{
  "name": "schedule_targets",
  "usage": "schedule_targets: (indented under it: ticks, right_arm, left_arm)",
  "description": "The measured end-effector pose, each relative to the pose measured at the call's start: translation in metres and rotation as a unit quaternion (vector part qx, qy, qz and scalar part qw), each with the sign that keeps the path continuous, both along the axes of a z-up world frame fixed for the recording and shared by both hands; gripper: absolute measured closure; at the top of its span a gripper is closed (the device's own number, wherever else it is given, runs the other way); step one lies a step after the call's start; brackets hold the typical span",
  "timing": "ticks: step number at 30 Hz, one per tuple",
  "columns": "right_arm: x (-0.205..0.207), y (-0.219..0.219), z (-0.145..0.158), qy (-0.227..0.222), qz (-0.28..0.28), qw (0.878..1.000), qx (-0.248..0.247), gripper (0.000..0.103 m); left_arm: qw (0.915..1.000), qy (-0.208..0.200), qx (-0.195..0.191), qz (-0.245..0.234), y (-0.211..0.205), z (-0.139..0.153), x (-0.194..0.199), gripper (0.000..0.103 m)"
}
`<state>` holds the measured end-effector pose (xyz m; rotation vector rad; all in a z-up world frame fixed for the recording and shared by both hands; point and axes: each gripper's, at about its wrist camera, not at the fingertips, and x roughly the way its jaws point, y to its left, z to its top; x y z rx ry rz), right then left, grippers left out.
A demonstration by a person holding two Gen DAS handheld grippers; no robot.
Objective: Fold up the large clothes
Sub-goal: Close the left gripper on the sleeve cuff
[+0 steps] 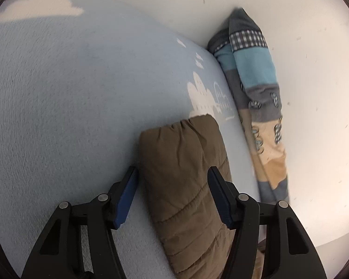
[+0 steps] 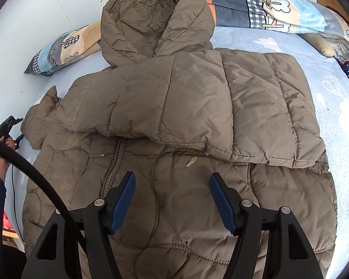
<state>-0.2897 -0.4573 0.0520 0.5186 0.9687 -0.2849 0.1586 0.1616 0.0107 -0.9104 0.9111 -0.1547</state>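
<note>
Your left gripper stood half open around the jacket's sleeve, pads apart from it; your right gripper hung open, empty, above the jacket.

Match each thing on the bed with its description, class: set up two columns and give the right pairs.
1 jacket hood
2 folded sleeve
3 loose sleeve cuff
4 patchwork pillow

A lies across the jacket's chest
B sits between the left gripper's open jaws
C lies along the wall
D rests against the pillow

Pairs: 1-D, 2-A, 3-B, 4-C
</note>
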Motion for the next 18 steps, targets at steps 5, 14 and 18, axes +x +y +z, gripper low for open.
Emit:
schedule_targets:
  ticks: [5,14,18]
  right_arm:
    - [-0.001,0.000,0.000,-0.002,-0.001,1.000,0.003,0.032]
    - [-0.001,0.000,0.000,-0.002,-0.003,1.000,0.002,0.032]
    - [-0.002,0.000,0.001,-0.005,-0.006,1.000,0.003,0.032]
  left_arm:
    - [0.9996,-0.010,-0.012,0.024,-0.001,-0.003,0.003,0.040]
    - [0.9985,-0.050,0.019,0.010,-0.015,0.001,0.002,0.084]
    - [0.9967,-0.076,0.028,0.007,-0.019,0.022,-0.007,0.087]
